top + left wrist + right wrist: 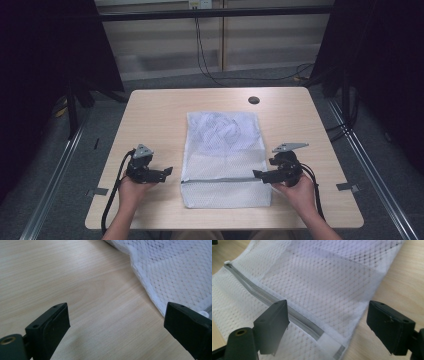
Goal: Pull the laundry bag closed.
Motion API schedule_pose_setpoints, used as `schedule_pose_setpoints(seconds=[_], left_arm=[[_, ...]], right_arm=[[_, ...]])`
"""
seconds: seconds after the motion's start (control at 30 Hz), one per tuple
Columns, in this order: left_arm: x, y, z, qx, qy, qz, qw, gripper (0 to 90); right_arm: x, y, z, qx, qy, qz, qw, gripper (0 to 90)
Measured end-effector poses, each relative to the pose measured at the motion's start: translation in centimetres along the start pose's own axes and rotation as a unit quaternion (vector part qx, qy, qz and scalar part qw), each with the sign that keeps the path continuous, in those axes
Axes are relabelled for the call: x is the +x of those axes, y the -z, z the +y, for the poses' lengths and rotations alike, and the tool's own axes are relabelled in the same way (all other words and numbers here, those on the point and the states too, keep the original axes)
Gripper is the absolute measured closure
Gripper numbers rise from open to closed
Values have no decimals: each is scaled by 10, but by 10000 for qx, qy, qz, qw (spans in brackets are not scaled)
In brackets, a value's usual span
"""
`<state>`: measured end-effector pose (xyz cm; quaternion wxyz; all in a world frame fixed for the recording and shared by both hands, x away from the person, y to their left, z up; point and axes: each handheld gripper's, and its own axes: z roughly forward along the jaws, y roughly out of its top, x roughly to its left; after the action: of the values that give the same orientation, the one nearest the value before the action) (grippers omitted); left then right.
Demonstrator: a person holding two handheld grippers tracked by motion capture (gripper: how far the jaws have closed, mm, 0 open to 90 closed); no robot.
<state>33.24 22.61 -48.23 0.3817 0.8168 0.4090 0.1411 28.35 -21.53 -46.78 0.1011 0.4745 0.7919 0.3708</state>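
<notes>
A white mesh bag (225, 150) lies flat in the middle of the table, with pale cloth (222, 125) inside its far half. A grey zipper (220, 180) runs across its near end. My left gripper (167, 172) rests open on the table just left of the bag, apart from it. In the left gripper view its jaws (116, 315) frame bare wood, with the bag's edge (175, 277) by the right jaw. My right gripper (257, 175) is open at the bag's right edge. In the right gripper view its jaws (327, 312) straddle the mesh (324, 277) and the zipper's end (312, 330).
The light wooden table (150, 115) has a black round cap (254, 100) near its far edge. Metal brackets (97, 191) stick out at both near sides. Cables (205, 65) trail on the floor beyond, and dark curtains flank the table.
</notes>
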Motion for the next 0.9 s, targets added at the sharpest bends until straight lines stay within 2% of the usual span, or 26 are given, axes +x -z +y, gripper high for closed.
schedule_pose_setpoints(seconds=[0.13, 0.17, 0.3, 0.37, 0.57, 0.6, 0.8, 0.9], left_arm=[[-1, 2, 2, -10, 25, -67, 10000, 55], [-1, 3, 2, 20, 58, -196, 9998, 69], [-3, 6, 3, 30, 4, -222, 9997, 62], [-3, 8, 3, 0, 30, -291, 9996, 61], [-4, 11, 3, 46, 35, -299, 9995, 69], [-3, 13, 3, 59, 55, -381, 9992, 73], [-4, 15, 3, 150, -18, -385, 9991, 70], [-5, 14, 2, 209, -14, -463, 9987, 77]], right_arm=[[5, -1, 3, -30, 13, 40, 10000, 138], [7, -2, 5, 3, -17, 52, 10000, 127], [13, -5, 8, 14, 110, 57, 9999, 127], [16, -7, 10, 25, 108, 67, 9999, 127], [25, -12, 15, 46, 54, 138, 9999, 128], [26, -13, 16, 40, 81, 172, 9998, 128], [39, -22, 21, 146, 154, 266, 9994, 128], [44, -26, 24, 198, 165, 291, 9992, 132]])
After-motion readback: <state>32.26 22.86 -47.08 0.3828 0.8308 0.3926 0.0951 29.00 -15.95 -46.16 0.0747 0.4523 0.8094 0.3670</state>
